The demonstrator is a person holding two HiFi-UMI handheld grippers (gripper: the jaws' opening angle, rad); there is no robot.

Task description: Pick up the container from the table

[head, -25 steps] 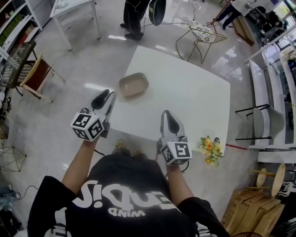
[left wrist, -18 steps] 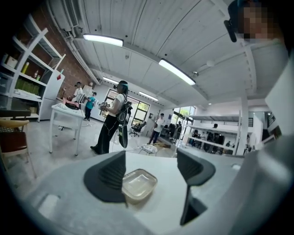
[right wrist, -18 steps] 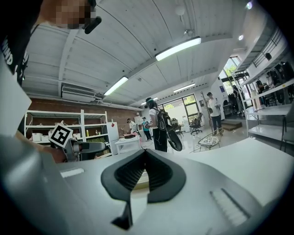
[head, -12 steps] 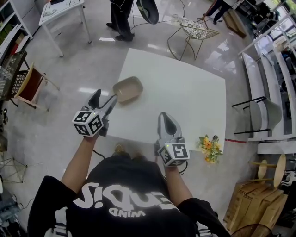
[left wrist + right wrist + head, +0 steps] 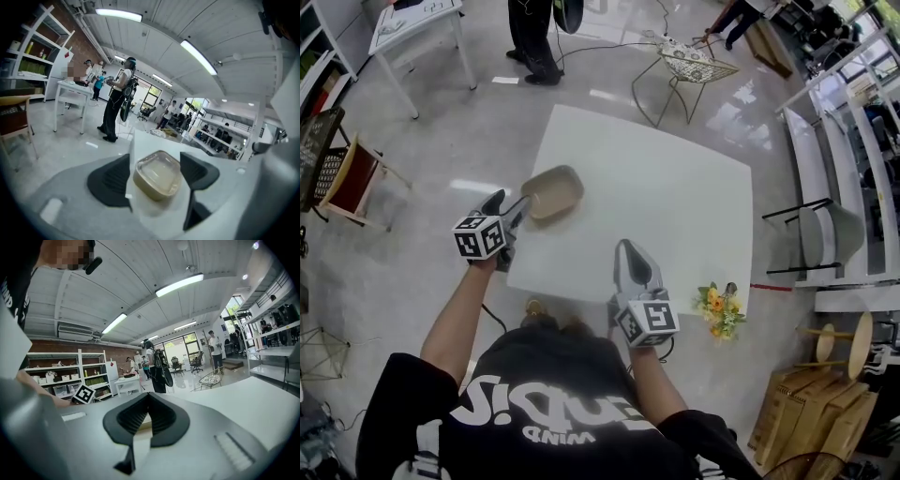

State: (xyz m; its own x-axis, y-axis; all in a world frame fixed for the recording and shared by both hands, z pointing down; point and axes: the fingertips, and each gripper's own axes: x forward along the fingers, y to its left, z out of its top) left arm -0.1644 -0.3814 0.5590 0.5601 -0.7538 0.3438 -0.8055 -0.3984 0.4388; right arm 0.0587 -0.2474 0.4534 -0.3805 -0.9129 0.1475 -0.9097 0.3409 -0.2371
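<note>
light: bright, ceiling tubes (image 5: pixel 118 15) | glare: floor (image 5: pixel 474 186) | edges: fisheye-bent, perhaps soft

L claw (image 5: pixel 510 202): jaws wide, closing, container (image 5: pixel 158 174) between | R claw (image 5: pixel 630 255): jaws together, ~level, pointing fwd

Beyond the far edge of the white bench (image 5: pixel 666 206), a wire-frame chair (image 5: pixel 689 64) stands on the glossy floor (image 5: pixel 422 131), and a person in dark trousers (image 5: pixel 530 42) stands out past the far-left corner. A white side table (image 5: pixel 411 23) sits further left. Off the left edge is a wooden chair with a red seat (image 5: pixel 352 178). A bunch of yellow and orange flowers (image 5: pixel 717 309) lies on the floor just beside the near-right corner. Off the right edge stands 1 black-framed chair (image 5: pixel 814 239), with white shelving (image 5: pixel 853 122) beyond it and wooden crates (image 5: pixel 806 417) toward the near side.
</note>
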